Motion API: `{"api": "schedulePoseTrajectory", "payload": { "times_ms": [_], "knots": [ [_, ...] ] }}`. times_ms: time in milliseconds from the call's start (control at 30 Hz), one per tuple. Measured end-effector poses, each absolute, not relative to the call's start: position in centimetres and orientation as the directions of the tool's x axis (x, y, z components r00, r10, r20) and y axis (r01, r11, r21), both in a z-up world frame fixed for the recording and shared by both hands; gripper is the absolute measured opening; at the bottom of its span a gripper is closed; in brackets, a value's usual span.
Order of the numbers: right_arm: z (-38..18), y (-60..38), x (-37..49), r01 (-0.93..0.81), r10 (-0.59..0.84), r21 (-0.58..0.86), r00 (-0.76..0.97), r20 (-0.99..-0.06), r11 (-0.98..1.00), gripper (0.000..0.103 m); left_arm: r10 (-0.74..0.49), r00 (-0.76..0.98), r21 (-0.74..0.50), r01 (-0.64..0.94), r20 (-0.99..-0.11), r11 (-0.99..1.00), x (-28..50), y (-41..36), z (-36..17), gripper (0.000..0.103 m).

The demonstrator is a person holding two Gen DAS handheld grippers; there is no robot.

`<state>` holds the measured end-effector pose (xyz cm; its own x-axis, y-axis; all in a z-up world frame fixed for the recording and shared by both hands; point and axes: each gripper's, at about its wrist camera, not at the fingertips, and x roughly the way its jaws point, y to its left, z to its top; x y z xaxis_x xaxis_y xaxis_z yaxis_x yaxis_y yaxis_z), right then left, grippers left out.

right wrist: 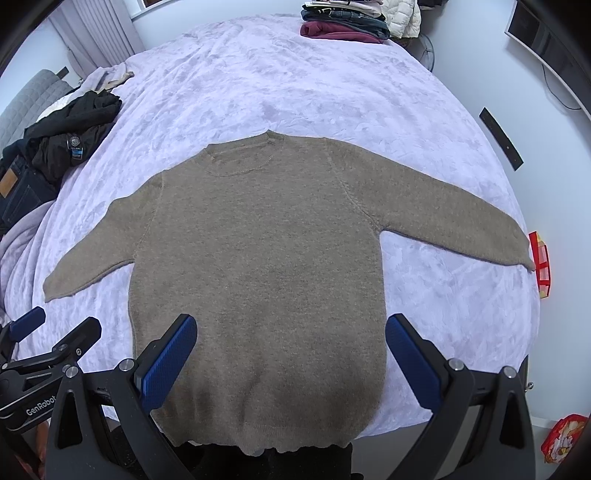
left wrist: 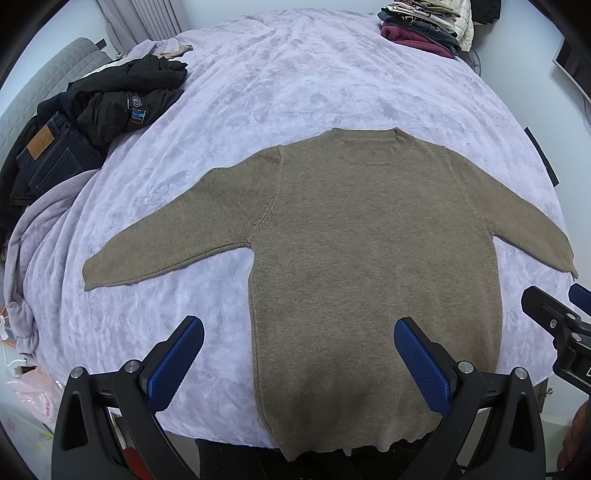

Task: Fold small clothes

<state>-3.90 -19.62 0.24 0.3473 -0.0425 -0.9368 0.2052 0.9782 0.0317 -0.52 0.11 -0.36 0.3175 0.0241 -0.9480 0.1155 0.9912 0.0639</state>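
Flat brown knit sweater (left wrist: 362, 236) spread on lilac bed (left wrist: 295, 85), hem overhanging near edge. My left gripper (left wrist: 299, 354) and right gripper (right wrist: 290, 350) fingers wide, empty. Risk: pinching bedcover with sleeve, hem dragging off.

The bed (left wrist: 295, 92) is covered with a crinkly lilac blanket (left wrist: 110, 332), bunched up at the left edge. A brown knit sweater (left wrist: 369, 258) is laid flat near the front, sleeves spread out, hem hanging slightly over the edge. A heap of black clothes and dark jeans (left wrist: 92, 122) is dumped at the left, and a stack of folded clothes (left wrist: 424, 26) is parked at the far right corner.
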Motion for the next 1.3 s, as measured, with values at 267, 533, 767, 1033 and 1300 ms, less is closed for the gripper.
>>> {"api": "schedulePoseTrajectory", "payload": {
  "times_ms": [267,533,767,1033,1300],
  "knots": [
    [0.2,-19.5,-3.5,0.205,-0.067,0.008,0.355,-0.932,0.979,0.102,0.041,0.307,0.078,0.109,-0.951,0.991,-0.3,0.4,-1.0,0.103],
    [-1.3,-19.1,-2.4,0.188,0.027,0.089,0.313,-0.949,0.978,0.102,0.060,0.259,0.087,0.095,-0.964,0.992,0.1,1.0,-2.6,0.103],
    [-3.2,-19.0,-2.0,0.181,0.054,0.112,0.299,-0.953,0.977,0.102,0.036,0.219,0.058,0.095,-0.975,0.994,0.9,1.3,-4.6,0.103],
    [-6.2,-18.8,-1.2,0.171,0.045,0.102,0.311,-0.949,0.980,0.102,0.017,0.222,0.037,0.087,-0.975,0.996,2.2,1.5,-8.1,0.103],
    [-9.0,-18.5,0.3,0.135,0.058,0.116,0.375,-0.925,0.984,0.102,0.012,0.223,0.021,0.035,-0.975,0.999,2.8,2.3,-11.8,0.103]
  ]
}}
